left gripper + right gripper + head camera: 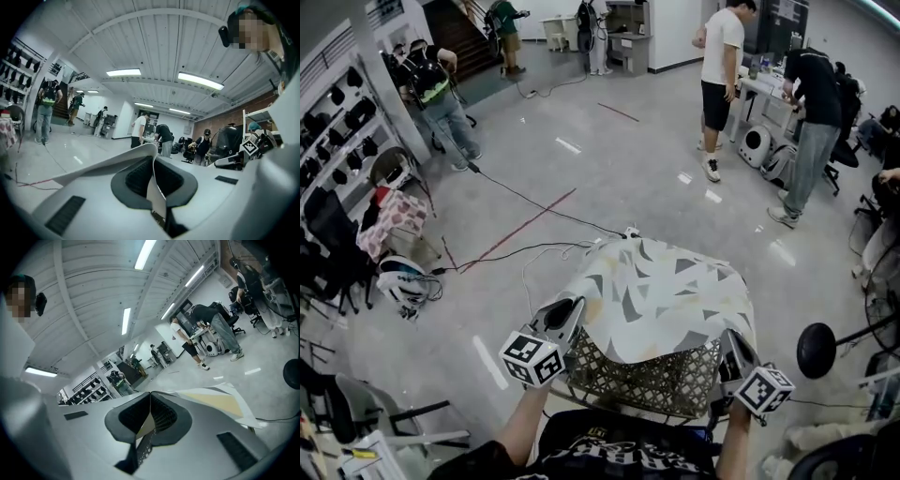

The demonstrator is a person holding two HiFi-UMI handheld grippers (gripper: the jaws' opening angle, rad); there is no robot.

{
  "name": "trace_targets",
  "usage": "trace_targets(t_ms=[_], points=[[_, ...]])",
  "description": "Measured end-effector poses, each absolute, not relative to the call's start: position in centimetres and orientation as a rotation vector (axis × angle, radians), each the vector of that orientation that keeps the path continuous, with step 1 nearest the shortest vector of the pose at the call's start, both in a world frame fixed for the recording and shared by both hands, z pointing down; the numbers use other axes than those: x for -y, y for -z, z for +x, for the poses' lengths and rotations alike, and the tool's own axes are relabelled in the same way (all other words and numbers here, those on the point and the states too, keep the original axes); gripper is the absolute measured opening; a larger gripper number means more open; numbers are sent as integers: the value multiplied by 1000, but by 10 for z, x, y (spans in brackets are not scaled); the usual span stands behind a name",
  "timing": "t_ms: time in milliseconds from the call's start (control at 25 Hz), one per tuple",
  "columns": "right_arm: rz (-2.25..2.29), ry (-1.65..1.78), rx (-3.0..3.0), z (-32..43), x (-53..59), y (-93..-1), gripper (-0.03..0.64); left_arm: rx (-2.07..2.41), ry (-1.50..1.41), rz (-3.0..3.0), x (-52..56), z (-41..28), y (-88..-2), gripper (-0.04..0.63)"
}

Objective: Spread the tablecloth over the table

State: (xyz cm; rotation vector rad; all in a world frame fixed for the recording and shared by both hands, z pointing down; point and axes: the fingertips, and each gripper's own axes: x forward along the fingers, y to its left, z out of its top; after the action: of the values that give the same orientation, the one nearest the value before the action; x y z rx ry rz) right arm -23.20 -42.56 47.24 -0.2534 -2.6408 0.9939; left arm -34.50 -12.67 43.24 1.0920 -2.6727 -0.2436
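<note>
No legible word, number or brand in any view.

- Left marker cube (532, 359), on the left gripper (565, 317): black-and-white square code patterns only, no letters or digits.
- Right marker cube (766, 389), on the right gripper (732, 354): the same kind of pattern; it also shows in the left gripper view, again without characters.
- Dark shirt (628, 457) at the bottom edge of the head view: pale print across it, too blurred to read.

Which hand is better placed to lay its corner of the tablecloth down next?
Right, but only just. Both are shut on near corners of the tablecloth; the right hand-held gripper sits closer to the person than the left hand-held gripper, so its corner lies further back.
</note>
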Motion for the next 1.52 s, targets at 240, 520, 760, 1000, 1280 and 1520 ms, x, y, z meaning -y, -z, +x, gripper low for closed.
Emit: trace_targets(t_ms=[240,520,760,1000,1280,1520], points=[[-300,-909,2579,-174,413,-494,17,2675,201,910,102,-269,-468,20],[-295,-906,2466,-163,418,-522,17,2586,248,734,93,-236,-521,20],[-242,-881,2422,-133,428,-530,15,2525,342,638,74,-206,-537,20],[-154,-748,2350,-94,424,-552,15,2392,339,669,66,-163,-562,18],[-22,-528,2223,-27,380,-640,15,2217,267,747,53,-93,-654,18],[169,-470,2211,46,362,-698,14,2208,213,768,5,-49,-703,18]])
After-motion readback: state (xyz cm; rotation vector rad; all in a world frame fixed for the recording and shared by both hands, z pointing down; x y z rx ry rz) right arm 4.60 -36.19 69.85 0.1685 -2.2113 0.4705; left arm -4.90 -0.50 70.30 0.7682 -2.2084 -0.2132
